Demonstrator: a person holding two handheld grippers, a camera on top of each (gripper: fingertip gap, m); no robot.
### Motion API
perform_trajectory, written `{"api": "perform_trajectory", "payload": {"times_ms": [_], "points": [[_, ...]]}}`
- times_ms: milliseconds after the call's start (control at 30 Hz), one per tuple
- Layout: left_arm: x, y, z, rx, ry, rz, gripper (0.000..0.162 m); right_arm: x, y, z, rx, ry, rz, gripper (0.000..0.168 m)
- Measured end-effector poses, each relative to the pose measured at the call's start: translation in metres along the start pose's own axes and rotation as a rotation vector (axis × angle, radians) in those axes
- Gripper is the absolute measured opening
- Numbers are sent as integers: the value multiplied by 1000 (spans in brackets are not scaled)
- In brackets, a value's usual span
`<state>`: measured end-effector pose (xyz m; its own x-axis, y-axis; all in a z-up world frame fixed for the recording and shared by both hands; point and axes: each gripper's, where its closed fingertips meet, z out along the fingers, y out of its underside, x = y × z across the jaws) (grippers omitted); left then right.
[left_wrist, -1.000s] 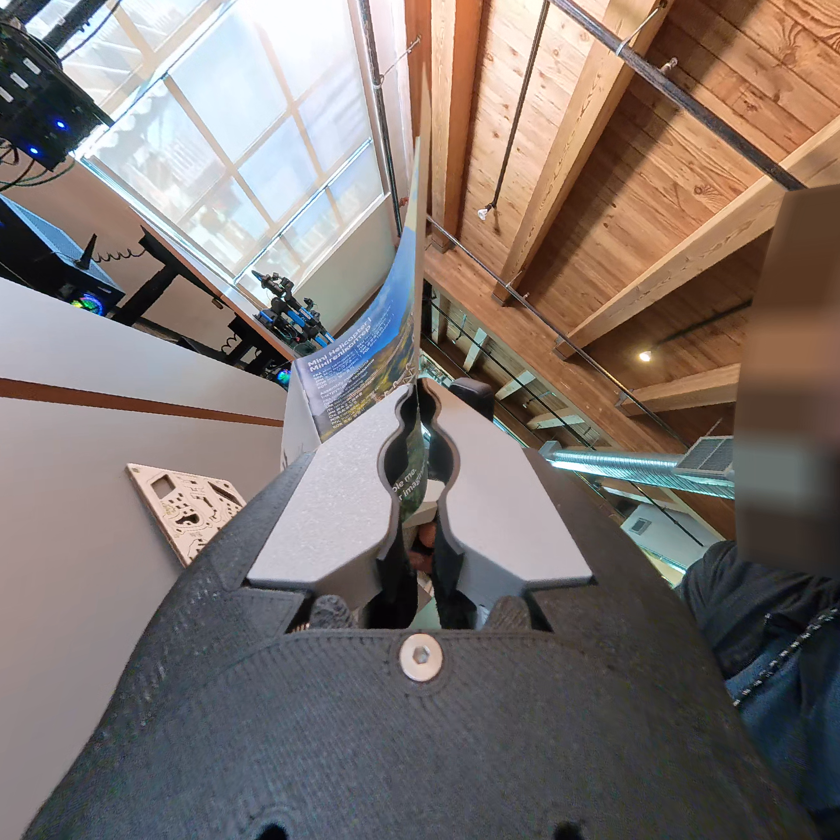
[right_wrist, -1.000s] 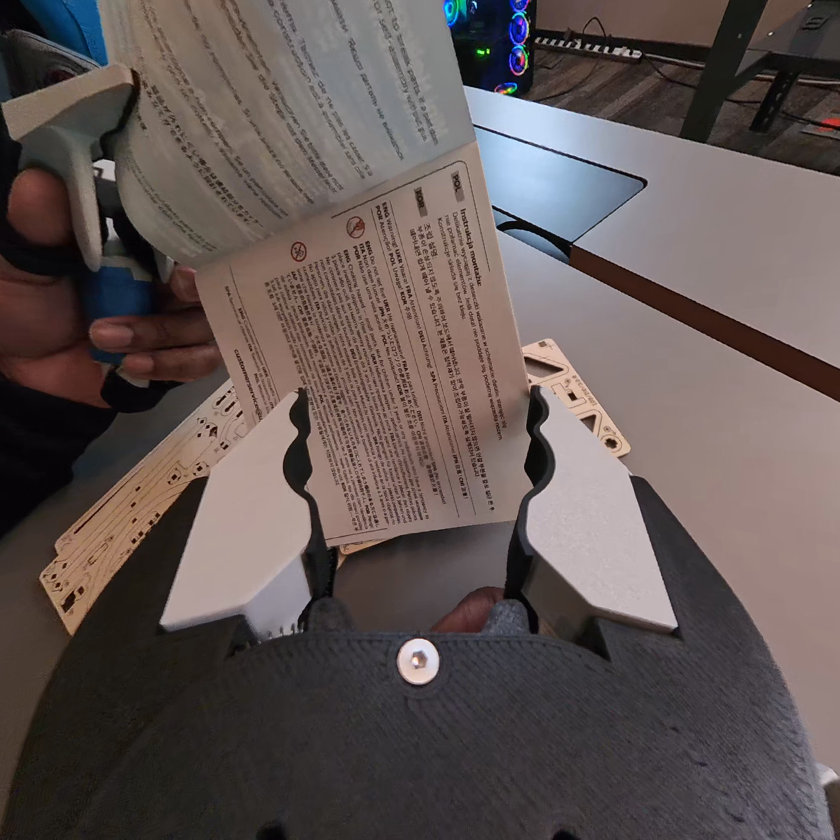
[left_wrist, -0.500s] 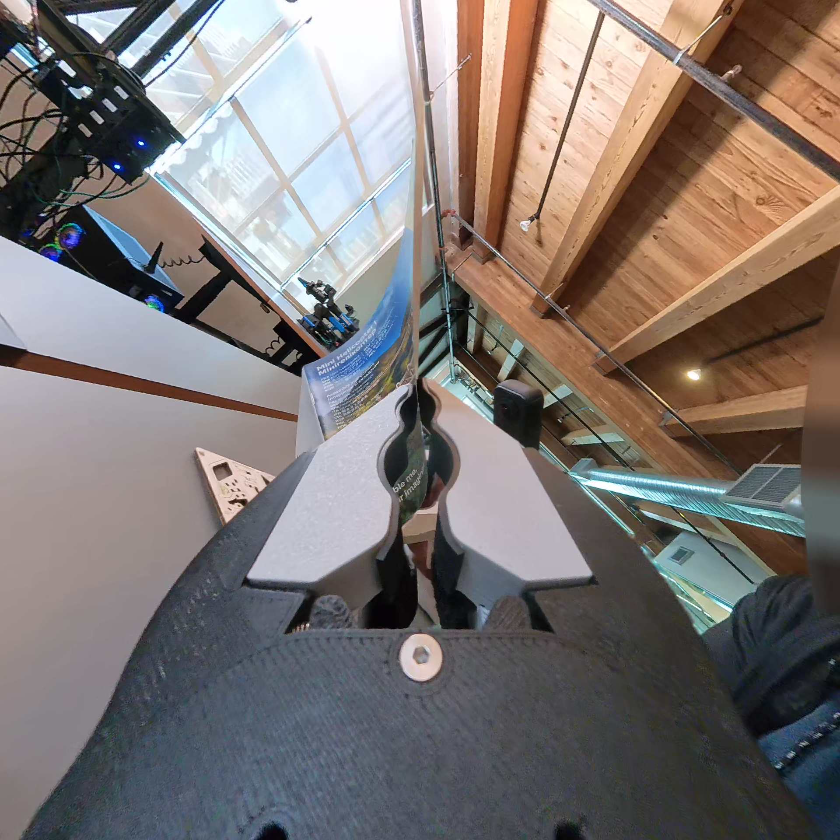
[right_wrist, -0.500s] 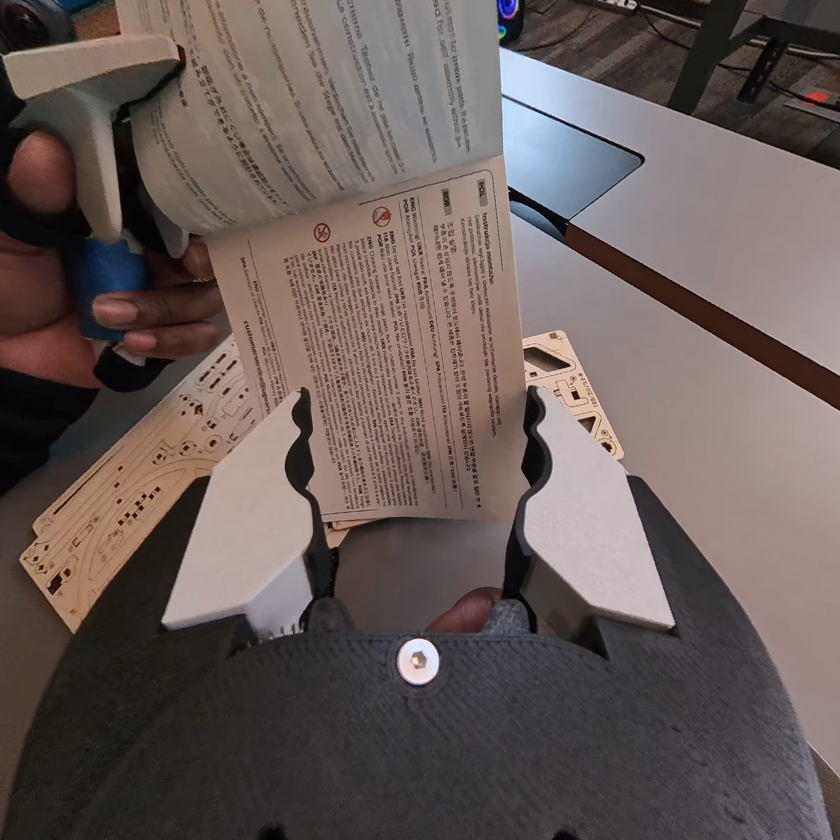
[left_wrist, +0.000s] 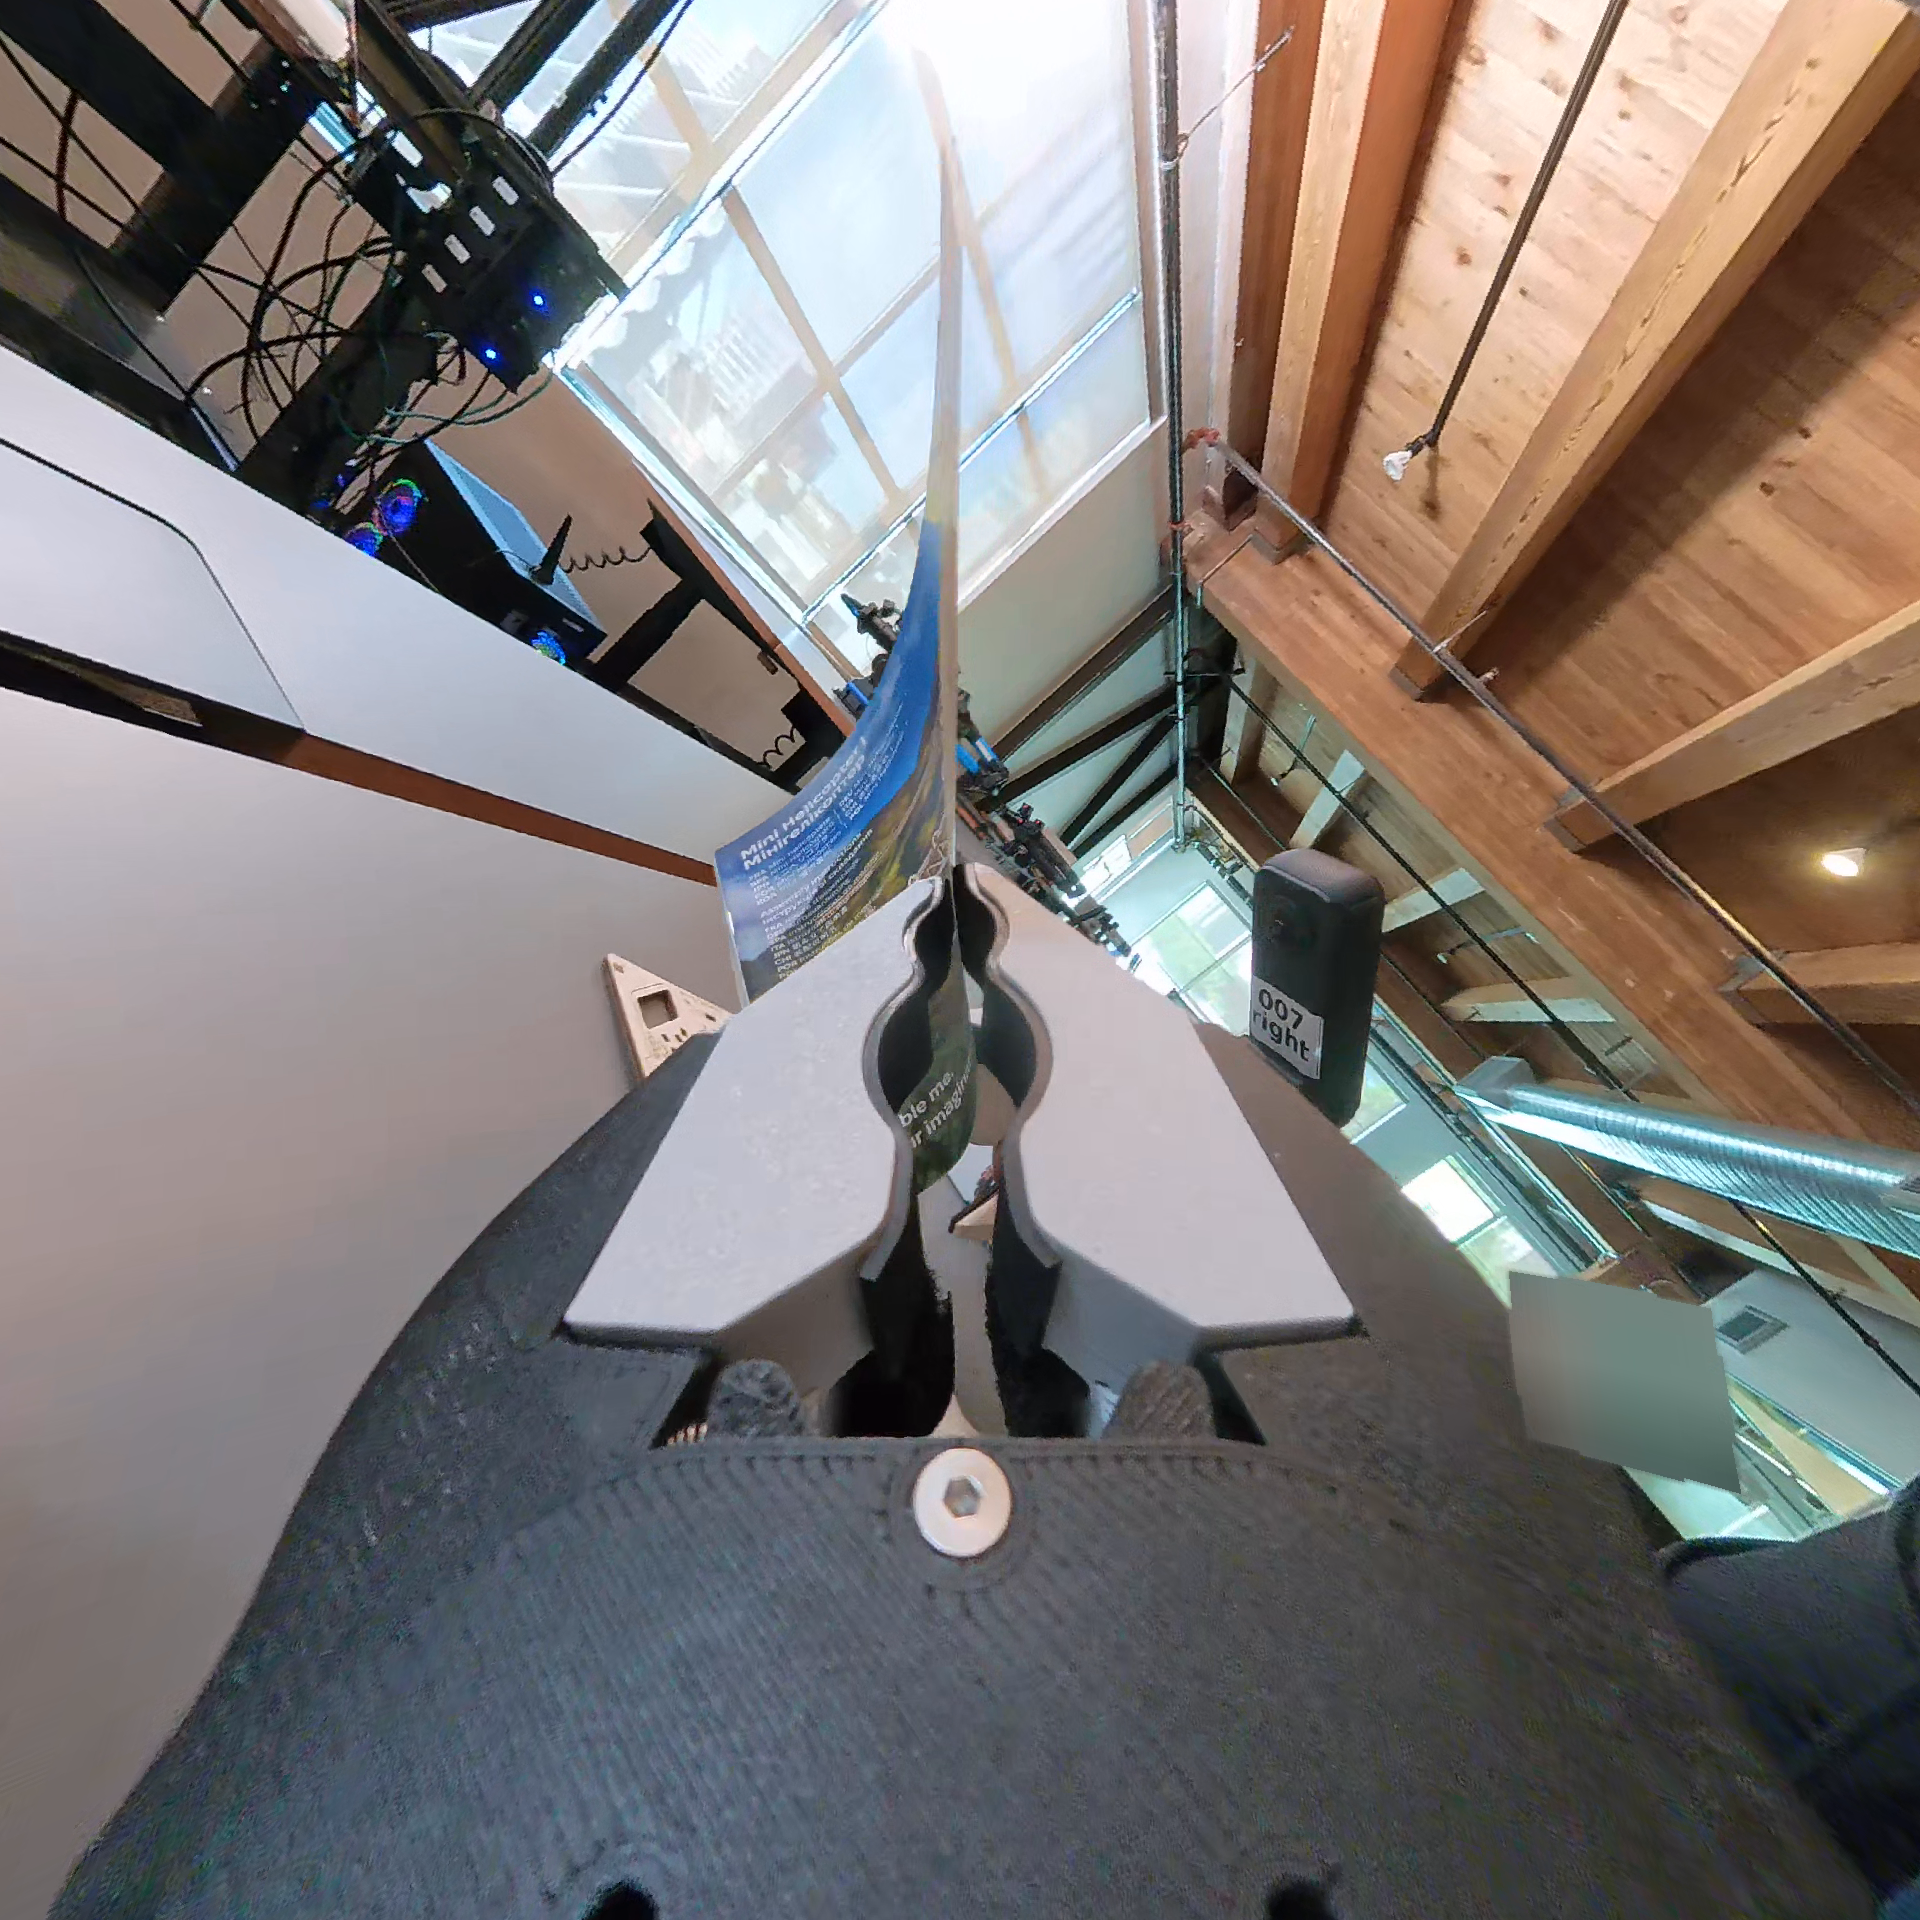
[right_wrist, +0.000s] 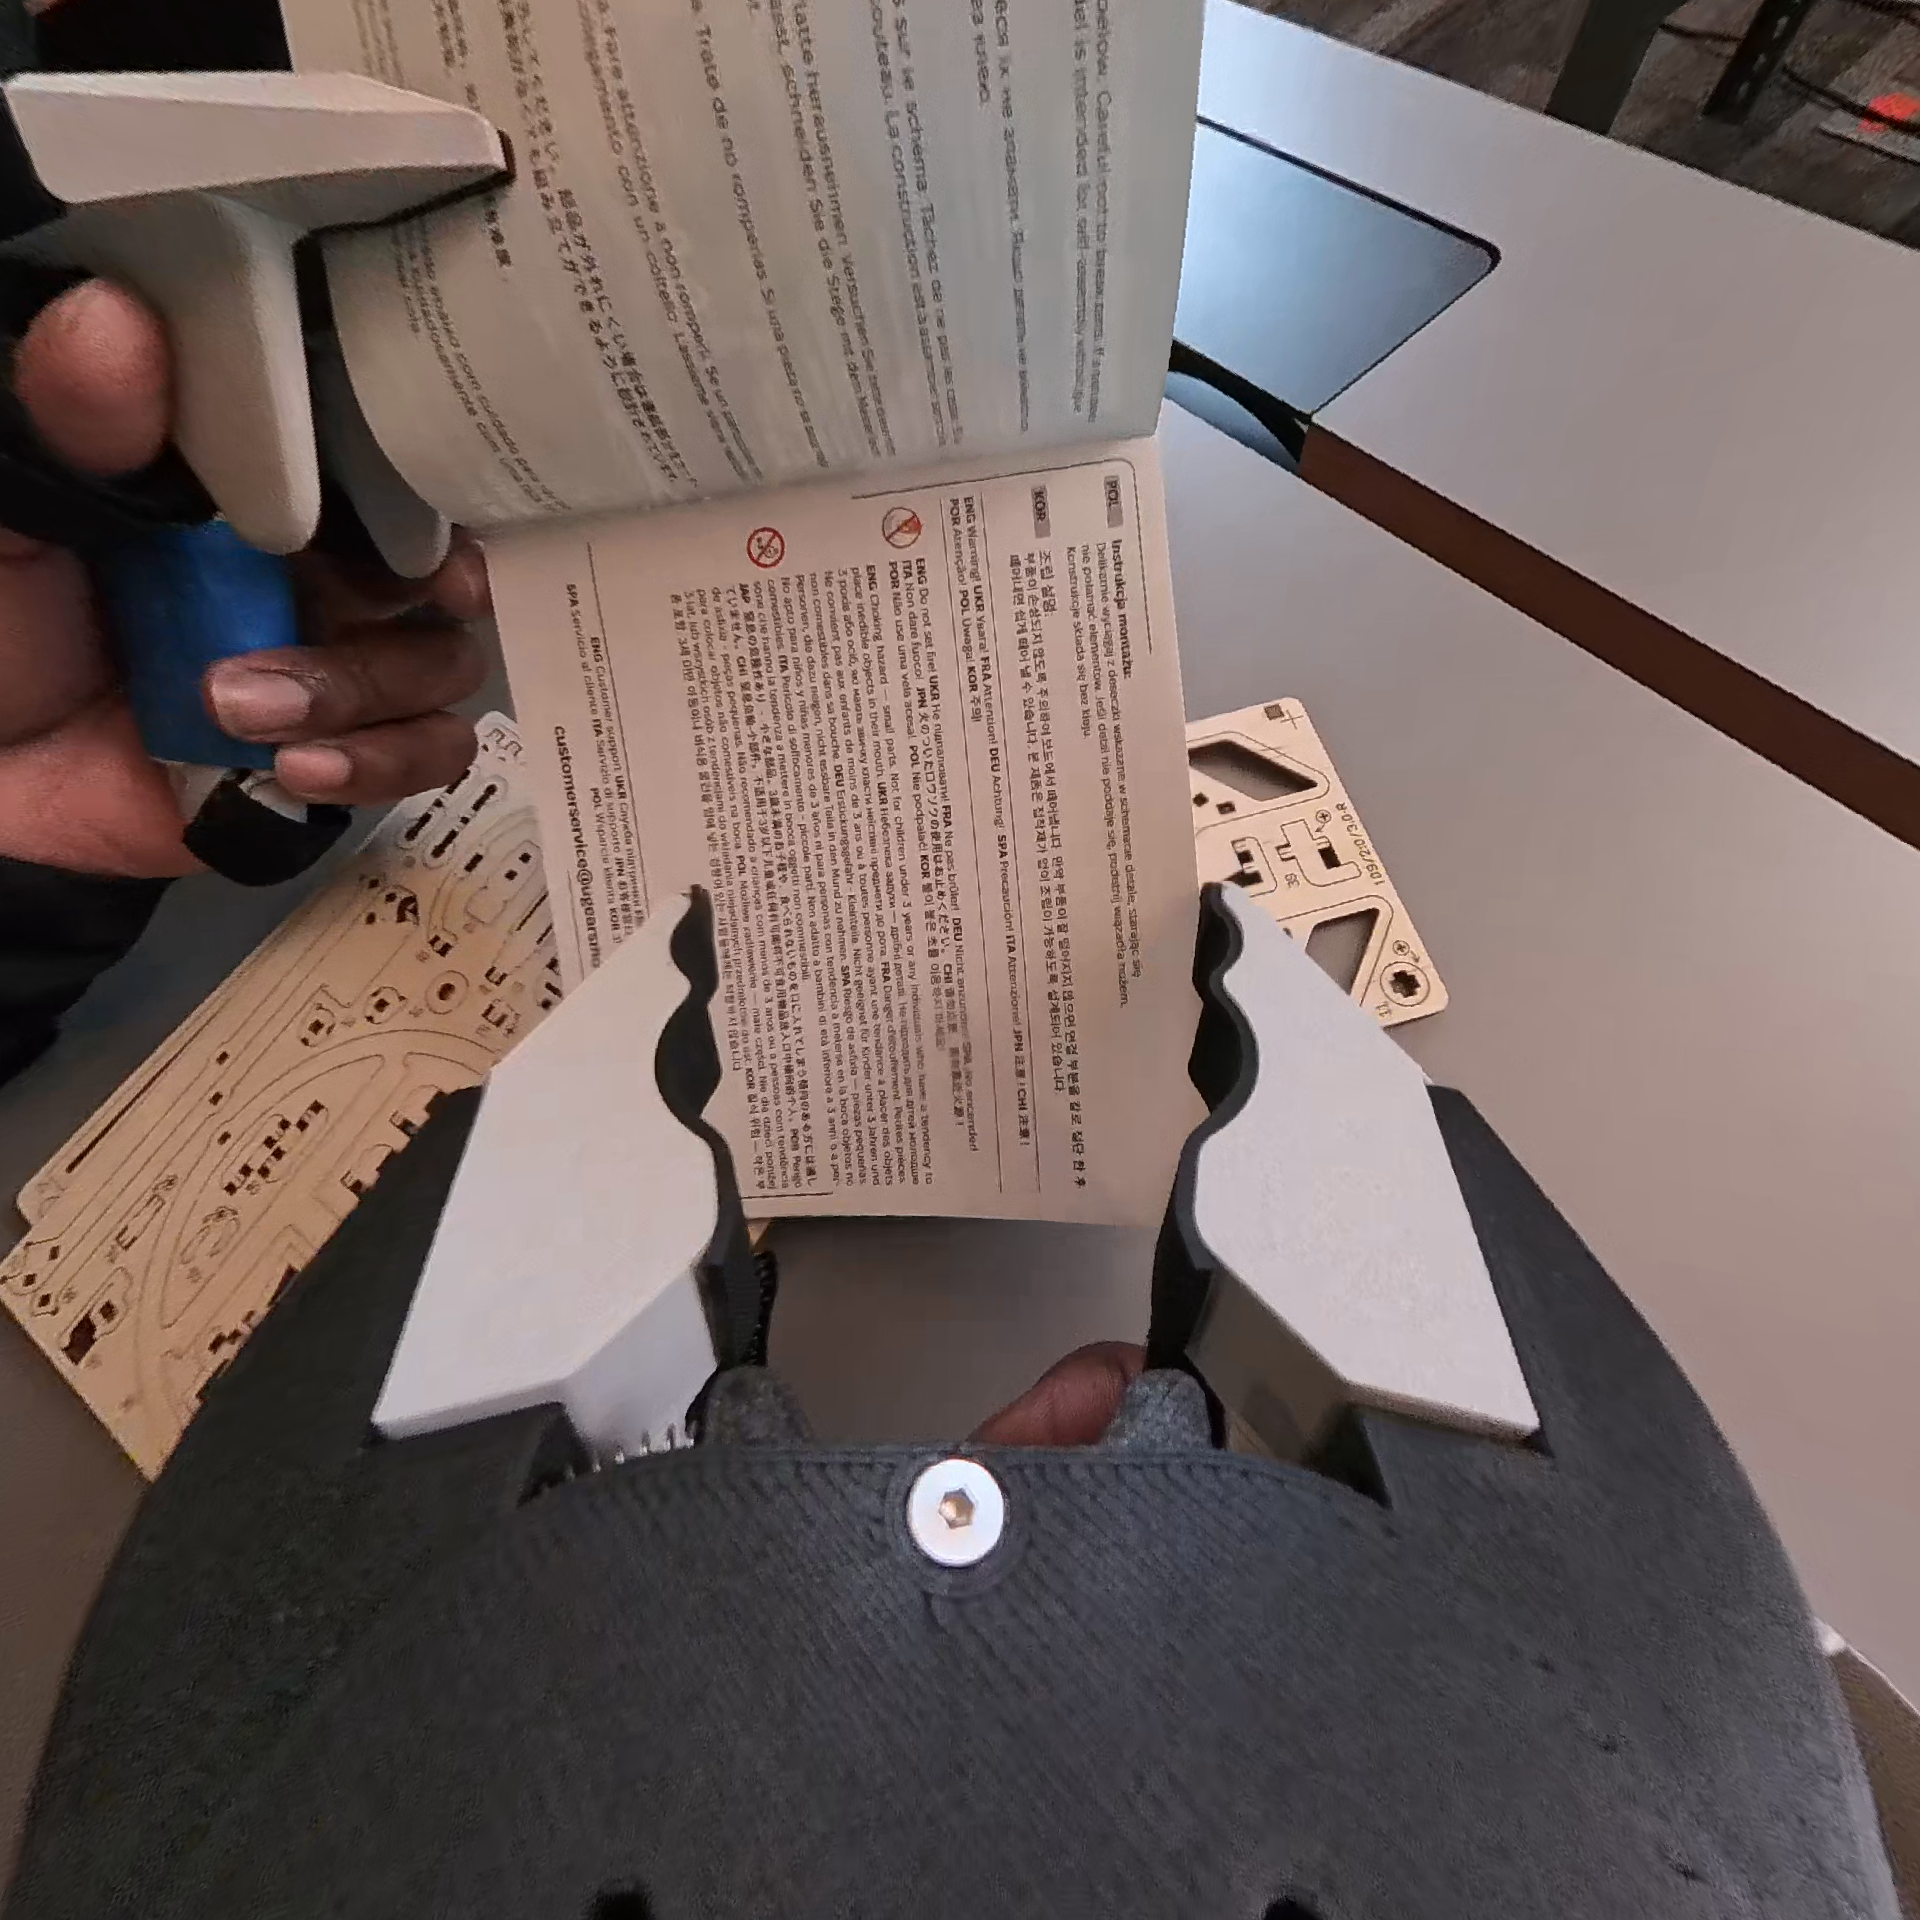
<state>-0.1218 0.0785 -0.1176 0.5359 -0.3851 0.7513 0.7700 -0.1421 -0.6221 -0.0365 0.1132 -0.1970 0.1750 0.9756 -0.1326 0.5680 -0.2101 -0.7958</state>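
My left gripper (left_wrist: 954, 896) is shut on the edge of a printed booklet (left_wrist: 914, 769) with a blue picture cover and holds it up, seen edge-on. In the right wrist view the same booklet (right_wrist: 862, 810) hangs open with pages of small print, pinched at the upper left by the left gripper (right_wrist: 312, 239) in a person's hand (right_wrist: 322, 696). My right gripper (right_wrist: 956, 914) is open; its fingers stand on either side of the booklet's hanging lower page, close to it and not closed on it. The camera of the right gripper (left_wrist: 1314, 977) shows in the left wrist view.
Flat laser-cut wooden part sheets (right_wrist: 239, 1101) lie on the grey table (right_wrist: 1558, 1091) under the booklet; another sheet (right_wrist: 1309, 862) lies to the right. A brown strip (right_wrist: 1621, 634) and a dark inset panel (right_wrist: 1320, 281) cross the table farther back. About 12 cm separates my left fingertips from my right.
The left gripper has tilted and lifted the booklet nearer to the right gripper's camera. The right gripper stays open around the lower page.
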Motion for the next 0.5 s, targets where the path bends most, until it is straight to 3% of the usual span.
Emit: {"api": "perform_trajectory", "payload": {"times_ms": [33, 500], "points": [[-1, 1, 0, -2, -6, 1, 0, 0, 1, 1, -5, 4, -2, 93], [-8, 6, 1, -32, -44, 9, 0, 3, 14, 9, -75, 53, -29, 93]]}}
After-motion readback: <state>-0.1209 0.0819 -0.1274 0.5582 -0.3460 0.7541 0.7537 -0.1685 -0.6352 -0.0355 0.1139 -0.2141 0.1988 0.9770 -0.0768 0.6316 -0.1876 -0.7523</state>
